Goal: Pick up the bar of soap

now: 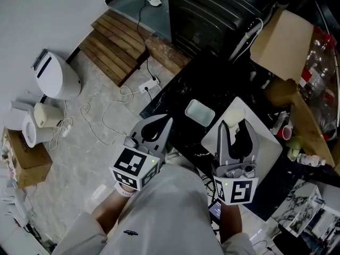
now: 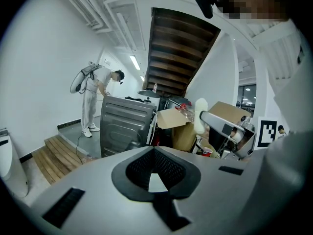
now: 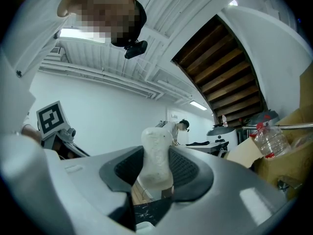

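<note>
free: floor [image 1: 79, 158] left of table [image 1: 212, 78] | blocked right: cardboard box [image 1: 281, 41], bottles [image 1: 319, 73]

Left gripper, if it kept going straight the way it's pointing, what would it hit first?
Probably the white tray on the black tabletop; the left gripper aims toward it, though depth is unclear and it may touch the tabletop first.

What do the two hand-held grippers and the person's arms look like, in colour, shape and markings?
The left gripper and the right gripper both have grey plastic bodies with curved jaws, lined inside with black ribbed pads. Each carries a white cube at its rear, printed with black square markers. The person wears light grey sleeves.
</note>
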Motion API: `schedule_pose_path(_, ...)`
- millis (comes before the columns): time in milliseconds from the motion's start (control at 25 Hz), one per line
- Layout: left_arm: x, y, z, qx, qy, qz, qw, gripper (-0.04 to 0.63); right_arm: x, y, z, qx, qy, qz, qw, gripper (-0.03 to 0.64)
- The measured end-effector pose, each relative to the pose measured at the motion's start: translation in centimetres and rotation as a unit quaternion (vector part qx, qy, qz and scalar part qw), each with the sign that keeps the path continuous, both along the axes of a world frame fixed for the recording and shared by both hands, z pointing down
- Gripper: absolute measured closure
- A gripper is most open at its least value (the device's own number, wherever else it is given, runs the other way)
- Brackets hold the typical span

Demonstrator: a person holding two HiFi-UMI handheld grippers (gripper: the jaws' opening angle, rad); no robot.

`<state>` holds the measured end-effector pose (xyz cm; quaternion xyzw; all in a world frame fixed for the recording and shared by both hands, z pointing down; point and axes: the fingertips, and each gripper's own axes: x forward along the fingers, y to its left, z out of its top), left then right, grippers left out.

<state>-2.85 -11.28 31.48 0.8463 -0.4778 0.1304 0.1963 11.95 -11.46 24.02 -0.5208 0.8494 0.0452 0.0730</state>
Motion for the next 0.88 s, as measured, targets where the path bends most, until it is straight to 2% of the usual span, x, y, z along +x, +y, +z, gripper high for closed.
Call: schedule_pose_path(880, -0.99, 0.31, 0.11, -0.001, -0.002, -0.013, 0.9999, 0.589, -0.43, -0.01, 0.09, -0.002, -0.007, -0.008, 1.000, 0.445)
